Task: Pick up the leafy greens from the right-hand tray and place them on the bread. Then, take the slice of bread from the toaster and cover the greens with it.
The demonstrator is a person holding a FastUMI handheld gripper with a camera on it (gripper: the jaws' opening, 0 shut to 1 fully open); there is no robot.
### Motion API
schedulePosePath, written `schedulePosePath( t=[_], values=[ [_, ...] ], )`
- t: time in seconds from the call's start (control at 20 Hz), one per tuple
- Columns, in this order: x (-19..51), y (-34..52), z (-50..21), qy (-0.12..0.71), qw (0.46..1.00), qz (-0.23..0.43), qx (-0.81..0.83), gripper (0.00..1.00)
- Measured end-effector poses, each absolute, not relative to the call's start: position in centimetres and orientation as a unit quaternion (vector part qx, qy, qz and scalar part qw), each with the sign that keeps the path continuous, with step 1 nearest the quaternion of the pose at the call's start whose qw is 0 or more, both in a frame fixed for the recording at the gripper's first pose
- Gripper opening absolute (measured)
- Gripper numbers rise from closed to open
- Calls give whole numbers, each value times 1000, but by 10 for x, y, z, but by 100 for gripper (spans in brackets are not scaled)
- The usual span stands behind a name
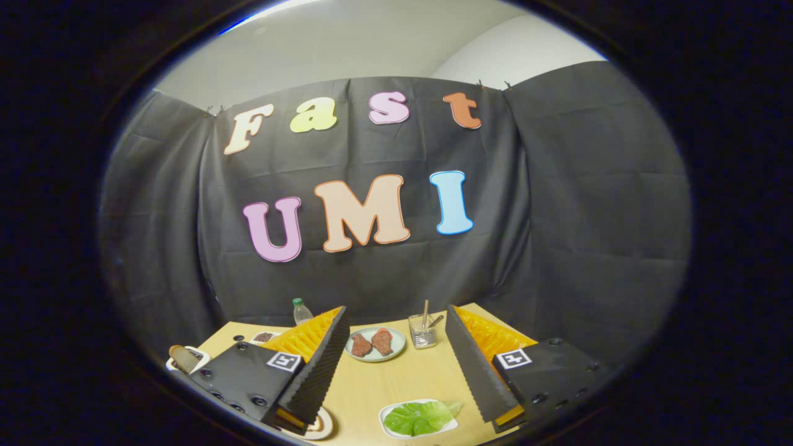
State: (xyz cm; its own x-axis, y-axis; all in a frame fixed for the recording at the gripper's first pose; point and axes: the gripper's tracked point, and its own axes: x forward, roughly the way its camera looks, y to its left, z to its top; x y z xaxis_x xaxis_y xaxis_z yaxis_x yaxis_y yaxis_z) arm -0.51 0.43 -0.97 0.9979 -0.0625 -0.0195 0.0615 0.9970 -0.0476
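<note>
1. While my claw [396, 362] hangs above the wooden table [396, 384], its two fingers stand wide apart with nothing between them but bare tabletop.
2. I see the leafy greens [419, 417] lying flat on a small white tray [389, 411], low between my fingers and nearer the right one.
3. Beyond my fingertips sits a pale round plate [376, 343] with two reddish-brown pieces of meat [372, 343] side by side on it.
4. Just right of that plate stands a clear glass cup [422, 334] holding a few upright utensils.
5. Behind my left finger [319, 371] a clear bottle [302, 311] with a green cap pokes up near the black cloth wall.
6. Left of that finger's body I make out a small white dish [186, 359] with a brownish thing on it; I cannot tell what it is.
7. Under the left finger's near end peeks the rim of another plate [322, 426], its contents mostly hidden.
</note>
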Motion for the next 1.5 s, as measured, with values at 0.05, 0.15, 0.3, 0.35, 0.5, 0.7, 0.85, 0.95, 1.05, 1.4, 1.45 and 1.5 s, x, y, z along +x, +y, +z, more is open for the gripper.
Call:
schedulePosePath(
  t=[0.05, 0.15, 0.3, 0.35, 0.5, 0.7, 0.85, 0.95, 1.05, 1.4, 1.45, 1.5],
  values=[
    [-4, 3, -12, 13, 999, -32, -27, 98],
    [-1, 3, -12, 17, 999, -33, -27, 98],
    [3, 2, -12, 17, 999, -32, -25, 98],
    [5, 0, -12, 18, 999, -32, -25, 98],
    [10, -1, -18, 27, 999, -29, -27, 98],
    [11, -11, -28, 50, 998, -20, -38, 98],
    [12, -29, -51, 93, 994, -14, -52, 98],
    [14, -40, -68, 128, 990, -7, -58, 98],
    [19, -49, -82, 156, 986, 4, -59, 98],
    [39, -89, -156, 267, 963, 24, -38, 98],
    [42, -96, -167, 286, 957, 30, -40, 98],
    [43, -101, -178, 305, 951, 36, -43, 98]
  ],
)
